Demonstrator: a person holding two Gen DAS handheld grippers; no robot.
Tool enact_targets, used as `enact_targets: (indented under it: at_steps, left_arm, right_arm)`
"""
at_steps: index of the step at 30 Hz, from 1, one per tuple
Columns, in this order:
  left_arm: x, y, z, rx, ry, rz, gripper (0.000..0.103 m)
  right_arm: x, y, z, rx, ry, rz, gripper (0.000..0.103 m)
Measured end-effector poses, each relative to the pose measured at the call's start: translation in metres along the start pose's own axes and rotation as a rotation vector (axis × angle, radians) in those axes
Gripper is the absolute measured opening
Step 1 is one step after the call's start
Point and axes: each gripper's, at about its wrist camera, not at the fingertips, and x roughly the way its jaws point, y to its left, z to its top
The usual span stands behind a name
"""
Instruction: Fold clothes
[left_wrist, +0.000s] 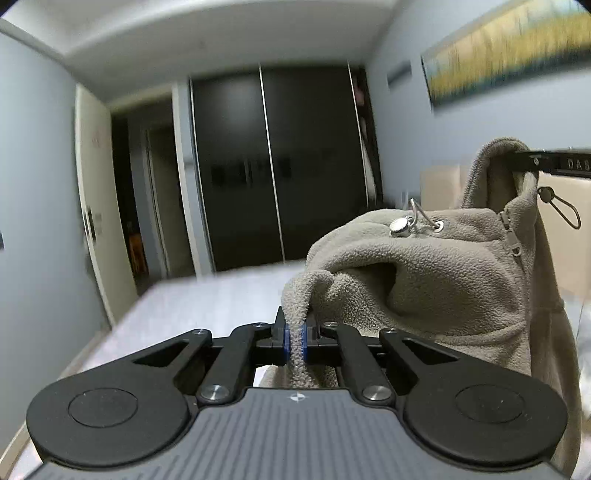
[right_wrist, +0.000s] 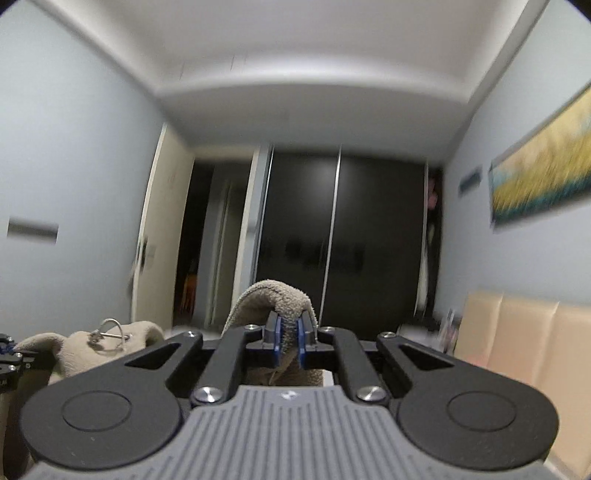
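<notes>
Left tongs (left_wrist: 294, 338) and right tongs (right_wrist: 289, 345) each pinch thin edges of the beige fleece zip jacket (left_wrist: 424, 273), held aloft above the bed (left_wrist: 207, 295); fleece may slip, dangling drawcord toggle (left_wrist: 400, 226) may snag.

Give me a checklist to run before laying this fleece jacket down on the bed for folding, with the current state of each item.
1. Left gripper shut on the fleece jacket: ok.
2. Right gripper shut on the jacket: ok.
3. Jacket raised off the bed: ok.
4. Zipper closed: cannot tell, only a short run shows.
5. Drawstring and its toggle clear of the fingers: ok.
6. Jacket hanging smooth: not ok, it is bunched between the grippers.
</notes>
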Motion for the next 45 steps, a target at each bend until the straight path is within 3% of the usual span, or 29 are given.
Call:
enact_targets:
  at_steps: [9, 10, 12, 13, 18, 21, 24, 26, 28, 35, 42, 45]
  left_arm:
    - [0.096, 0.004, -0.104, 0.018, 0.308, 0.01, 0.004]
    - [0.103, 0.007, -0.113, 0.016, 0.337, 0.011, 0.004]
    - [0.115, 0.014, -0.129, 0.012, 0.387, 0.008, 0.004]
    - [0.119, 0.018, -0.137, 0.009, 0.407, 0.004, 0.004]
    - [0.115, 0.026, -0.152, -0.011, 0.432, -0.016, 0.007]
    - [0.104, 0.035, -0.15, -0.061, 0.421, -0.01, 0.021]
    - [0.086, 0.032, -0.147, -0.06, 0.4, -0.017, 0.026]
    - [0.081, 0.023, -0.144, -0.043, 0.399, -0.018, 0.041]
    - [0.072, 0.019, -0.142, -0.044, 0.403, -0.026, 0.047]
    - [0.042, 0.0, -0.152, -0.109, 0.487, -0.059, 0.061]
    - [0.03, -0.033, -0.181, -0.015, 0.559, -0.01, 0.063]
    - [0.025, -0.048, -0.188, 0.067, 0.558, 0.003, 0.069]
  right_arm:
    - [0.092, -0.003, -0.138, 0.02, 0.434, 0.072, 0.017]
    - [0.094, -0.004, -0.149, 0.01, 0.453, 0.08, 0.019]
    - [0.094, -0.012, -0.17, -0.013, 0.483, 0.096, 0.036]
    - [0.094, -0.017, -0.181, -0.015, 0.505, 0.103, 0.036]
    - [0.08, -0.038, -0.246, 0.037, 0.664, 0.124, 0.036]
    - [0.07, -0.042, -0.277, 0.086, 0.755, 0.159, 0.037]
    - [0.057, -0.042, -0.289, 0.091, 0.793, 0.2, 0.04]
    - [0.047, -0.042, -0.291, 0.106, 0.811, 0.216, 0.043]
    - [0.037, -0.042, -0.291, 0.127, 0.827, 0.225, 0.045]
    - [0.003, -0.044, -0.29, 0.2, 0.881, 0.257, 0.067]
    - [-0.016, -0.051, -0.303, 0.306, 0.947, 0.265, 0.073]
    - [-0.017, -0.048, -0.308, 0.36, 0.97, 0.312, 0.073]
